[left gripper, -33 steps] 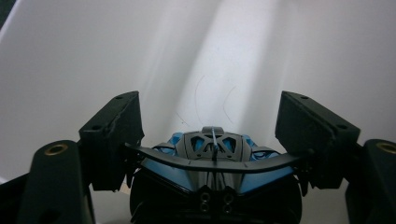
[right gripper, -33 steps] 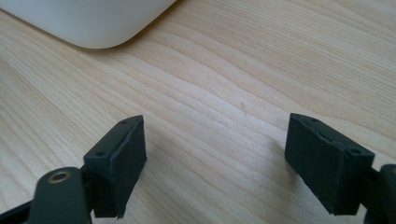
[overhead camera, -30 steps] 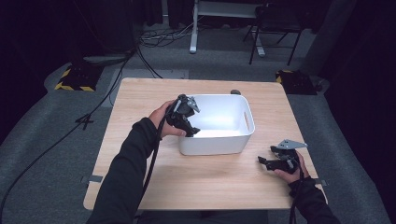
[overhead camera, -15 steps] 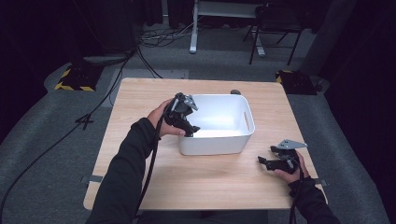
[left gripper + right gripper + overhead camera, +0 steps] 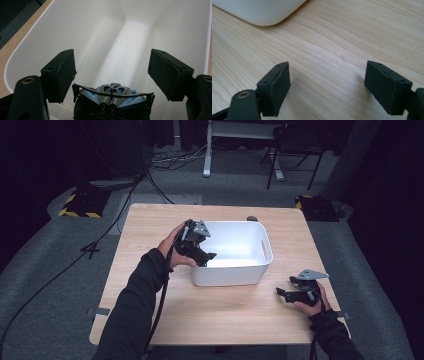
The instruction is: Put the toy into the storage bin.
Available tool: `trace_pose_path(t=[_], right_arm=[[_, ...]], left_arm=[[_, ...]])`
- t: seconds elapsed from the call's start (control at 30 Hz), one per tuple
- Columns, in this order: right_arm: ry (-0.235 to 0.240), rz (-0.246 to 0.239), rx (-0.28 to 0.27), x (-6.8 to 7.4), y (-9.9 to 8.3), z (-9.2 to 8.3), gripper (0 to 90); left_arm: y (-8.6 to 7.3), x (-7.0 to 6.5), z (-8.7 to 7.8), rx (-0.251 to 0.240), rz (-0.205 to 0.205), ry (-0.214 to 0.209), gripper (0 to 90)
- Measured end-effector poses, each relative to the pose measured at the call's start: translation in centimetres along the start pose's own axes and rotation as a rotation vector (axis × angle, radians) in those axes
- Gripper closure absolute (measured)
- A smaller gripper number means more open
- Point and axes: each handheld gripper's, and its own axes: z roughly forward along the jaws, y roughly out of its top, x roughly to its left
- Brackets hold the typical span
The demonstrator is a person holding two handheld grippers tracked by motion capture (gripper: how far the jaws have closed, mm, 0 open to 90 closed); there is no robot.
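A white plastic bin [image 5: 265, 251] stands in the middle of the wooden table [image 5: 225, 320]. My left gripper [image 5: 208, 256] reaches over the bin's left rim and points down into its empty inside [image 5: 155, 30]. A small black and blue object [image 5: 112, 91] spans the gap low between the left gripper's [image 5: 112, 62] pads, its ends against them; the jaws have just been easing open. My right gripper [image 5: 281, 292] rests low at the table's right front, open, with bare wood between its fingers [image 5: 327, 72]. The bin's corner [image 5: 262, 12] lies ahead of it.
A small dark thing [image 5: 251, 218] lies on the table behind the bin. Cables trail from both grippers. Beyond the table are a dark floor, a desk frame [image 5: 207, 150], a chair [image 5: 292, 150] and floor cables.
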Motion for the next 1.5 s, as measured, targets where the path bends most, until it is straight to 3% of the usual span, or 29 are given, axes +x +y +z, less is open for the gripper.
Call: trace_pose_path(t=[0.03,0.1,0.27,0.43,0.67,0.77,0.93,1.33,1.37,1.4,1.43,1.5], right_arm=[[0.0,0.0,0.0,0.0,0.0,0.0,20.9],[0.0,0.0,0.0,0.0,0.0,0.0,20.9],[0.0,-0.001,0.0,0.0,0.0,0.0,20.9],[0.0,-0.001,0.0,0.0,0.0,0.0,20.8],[-0.001,-0.002,0.0,0.0,0.0,0.0,20.8],[-0.001,0.004,0.0,0.1,0.0,0.0,20.8],[-0.001,0.004,-0.001,0.1,0.0,0.0,20.8],[-0.001,0.005,0.0,0.1,0.0,0.0,20.8],[-0.001,0.005,0.0,0.1,0.0,0.0,20.8],[-0.001,0.004,0.0,0.1,0.0,0.0,20.8],[-0.001,0.005,0.0,0.1,0.0,0.0,20.8],[-0.001,0.005,0.0,0.1,0.0,0.0,20.8]], left_arm=[[-0.1,-0.1,0.0,-0.012,-0.017,0.0,22.8],[-0.3,0.1,-0.2,-0.013,0.01,-0.002,22.8],[-0.7,-0.2,-0.4,-0.072,0.025,0.011,22.8],[-0.7,-0.5,-0.7,-0.142,-0.005,0.03,20.4],[-1.0,-0.5,-1.4,-0.17,0.0,0.049,19.6],[-1.2,-0.5,-1.8,-0.198,-0.018,0.048,19.5],[-1.6,-0.4,-2.5,-0.208,-0.013,0.048,19.4],[-2.5,0.1,-4.1,-0.229,-0.02,0.104,19.4],[-2.5,0.0,-4.0,-0.26,-0.057,0.11,19.4],[-2.6,0.2,-4.2,-0.241,-0.037,0.113,19.2],[-2.7,0.1,-4.2,-0.259,-0.054,0.117,18.9],[-2.9,0.3,-4.6,-0.25,-0.029,0.129,18.4]])
